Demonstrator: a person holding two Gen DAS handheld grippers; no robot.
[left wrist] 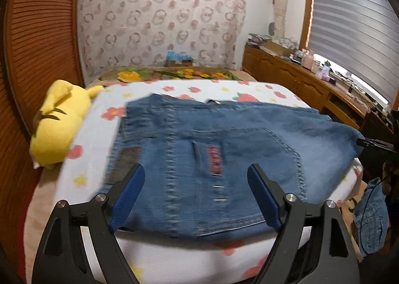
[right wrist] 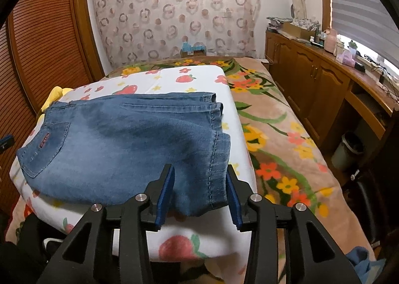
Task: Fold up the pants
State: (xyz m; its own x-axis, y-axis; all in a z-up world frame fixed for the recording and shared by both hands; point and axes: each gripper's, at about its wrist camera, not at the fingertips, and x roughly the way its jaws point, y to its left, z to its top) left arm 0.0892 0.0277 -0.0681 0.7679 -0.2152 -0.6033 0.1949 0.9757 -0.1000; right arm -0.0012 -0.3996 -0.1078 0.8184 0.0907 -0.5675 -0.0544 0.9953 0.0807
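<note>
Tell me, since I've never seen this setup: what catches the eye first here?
The blue denim pants lie folded across the white strawberry-print pad, filling the middle of both views. A yellow plush toy lies at the pad's left edge. Both the left gripper and right gripper are open at the near edge.

Blue denim pants (right wrist: 119, 139) lie flat, legs stacked, back pocket up, hems rightward.
</note>
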